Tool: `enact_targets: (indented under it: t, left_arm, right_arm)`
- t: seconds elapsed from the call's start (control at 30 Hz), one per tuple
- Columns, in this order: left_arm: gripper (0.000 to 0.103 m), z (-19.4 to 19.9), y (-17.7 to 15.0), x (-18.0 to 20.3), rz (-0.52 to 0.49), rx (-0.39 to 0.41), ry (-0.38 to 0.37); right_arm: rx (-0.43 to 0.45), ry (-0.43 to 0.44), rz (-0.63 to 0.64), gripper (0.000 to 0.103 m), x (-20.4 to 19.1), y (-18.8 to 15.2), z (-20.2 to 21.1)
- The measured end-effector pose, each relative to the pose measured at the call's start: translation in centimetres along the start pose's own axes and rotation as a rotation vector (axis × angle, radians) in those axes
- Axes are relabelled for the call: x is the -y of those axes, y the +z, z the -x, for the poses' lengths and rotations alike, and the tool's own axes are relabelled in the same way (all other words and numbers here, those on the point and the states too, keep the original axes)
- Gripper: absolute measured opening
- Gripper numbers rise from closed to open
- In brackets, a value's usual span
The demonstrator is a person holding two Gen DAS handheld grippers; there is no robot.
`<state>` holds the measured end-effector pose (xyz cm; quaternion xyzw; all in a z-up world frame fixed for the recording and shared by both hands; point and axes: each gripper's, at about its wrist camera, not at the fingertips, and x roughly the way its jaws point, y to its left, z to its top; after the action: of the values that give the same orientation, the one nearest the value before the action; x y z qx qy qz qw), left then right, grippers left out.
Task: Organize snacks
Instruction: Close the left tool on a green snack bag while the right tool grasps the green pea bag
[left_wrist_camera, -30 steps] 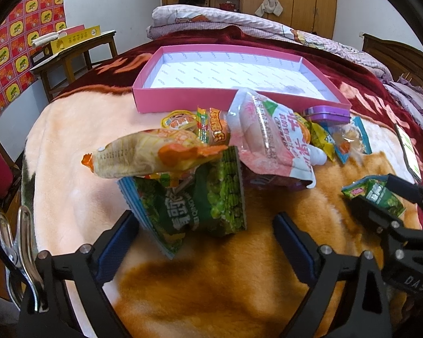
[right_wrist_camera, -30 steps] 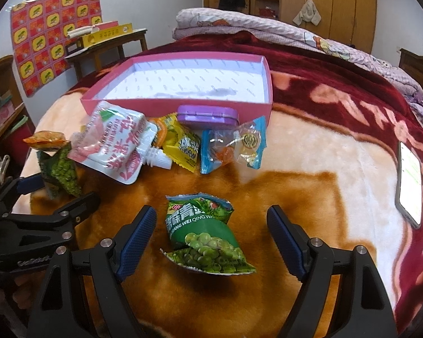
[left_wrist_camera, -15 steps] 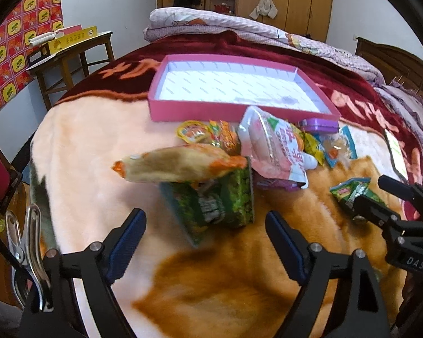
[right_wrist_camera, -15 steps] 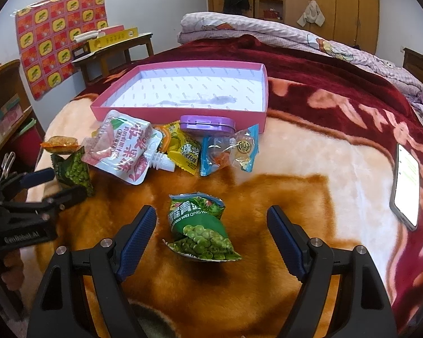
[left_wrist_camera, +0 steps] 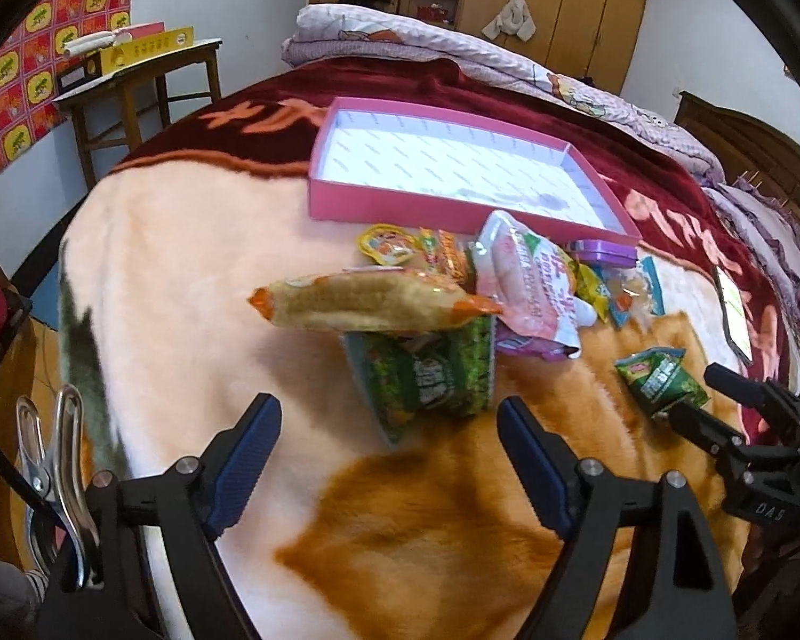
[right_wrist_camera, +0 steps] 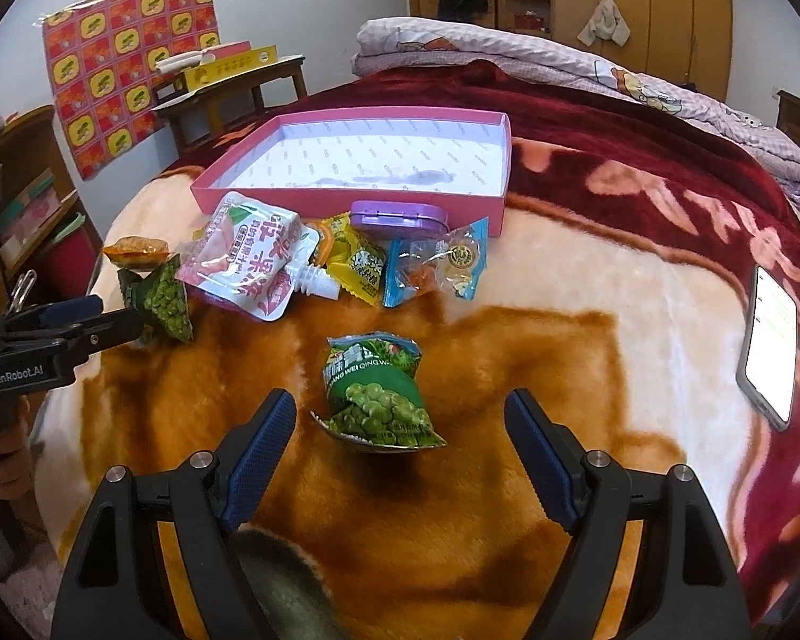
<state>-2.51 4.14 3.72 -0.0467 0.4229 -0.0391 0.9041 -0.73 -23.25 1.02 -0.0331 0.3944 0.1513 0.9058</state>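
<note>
- The pink box [right_wrist_camera: 346, 202] has nothing in it; every snack lies in front of it.
- Both the left gripper [left_wrist_camera: 386, 440] and the right gripper [right_wrist_camera: 400, 434] are wide open, holding nothing.

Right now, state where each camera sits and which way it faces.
Left wrist: on the left gripper, open, facing the orange snack bag and pink box; the right gripper shows at right.
Right wrist: on the right gripper, open, facing the green pea packet; the left gripper shows at left.
Shared: box, white pouch, pea packet.
</note>
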Motion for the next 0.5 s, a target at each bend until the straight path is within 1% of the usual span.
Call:
enact_targets:
  t: [0.17, 0.23, 0.37, 0.4, 0.5]
  left_arm:
    - [0.086, -1.0, 0.3, 0.8, 0.016, -0.01, -0.023]
    - [0.084, -1.5, 0.5, 0.9, 0.019, -0.016, -0.021]
    - [0.077, -2.5, 0.7, 1.2, 0.009, -0.029, 0.003]
    - [0.075, -2.7, 0.7, 1.2, 0.007, -0.03, 0.005]
    - [0.071, -3.0, 0.7, 1.3, -0.003, -0.025, 0.012]
  right_arm:
    - [-0.013, 0.014, -0.015, 0.081, 0.3, -0.1, -0.5]
    - [-0.018, 0.02, -0.017, 0.077, 0.2, 0.0, -0.7]
    - [-0.024, 0.036, -0.008, 0.072, -0.1, -0.1, -1.2]
    - [-0.024, 0.036, -0.005, 0.07, -0.2, -0.1, -1.3]
    - [-0.036, 0.042, -0.013, 0.066, -0.1, -0.1, -1.8]
